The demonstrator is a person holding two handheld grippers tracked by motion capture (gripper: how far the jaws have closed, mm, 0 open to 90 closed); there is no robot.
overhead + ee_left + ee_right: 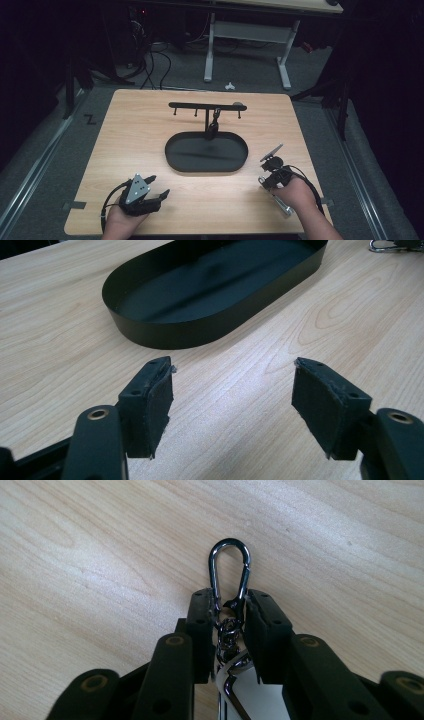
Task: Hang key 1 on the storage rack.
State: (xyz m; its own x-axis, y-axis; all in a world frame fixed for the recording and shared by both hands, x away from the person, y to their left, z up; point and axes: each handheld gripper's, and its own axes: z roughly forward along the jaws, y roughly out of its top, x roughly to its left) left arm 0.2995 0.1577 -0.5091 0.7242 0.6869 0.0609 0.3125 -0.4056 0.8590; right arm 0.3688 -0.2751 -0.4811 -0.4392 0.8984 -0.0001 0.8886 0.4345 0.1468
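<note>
Gripping a keychain (229,630) by its carabiner clip, my right gripper (229,607) has its pads on either side of the clip's lower end, where the swivel and short chain begin. No earlier look lets me say more than that the jaws stand narrow with the metal between them. The clip's silvery loop pokes out past the fingertips, lying low over the wooden table (100,555); below the chain a white tag with a metal edge runs back between the jaws. I can read no brand, label or writing on it.

From the high view, that right gripper (270,175) sits near the table's right front part, with a metal piece lying on the wood just beside my hand.

Toward the middle of the table lies a black oval tray (172,150), and at its far edge rises a black stand with a crossbar (190,105) carrying small pegs; a dark item hangs from it by the post.

My left gripper (232,395) hovers over bare wood at the front left, jaws spread well apart with nothing between them, the tray just ahead.
</note>
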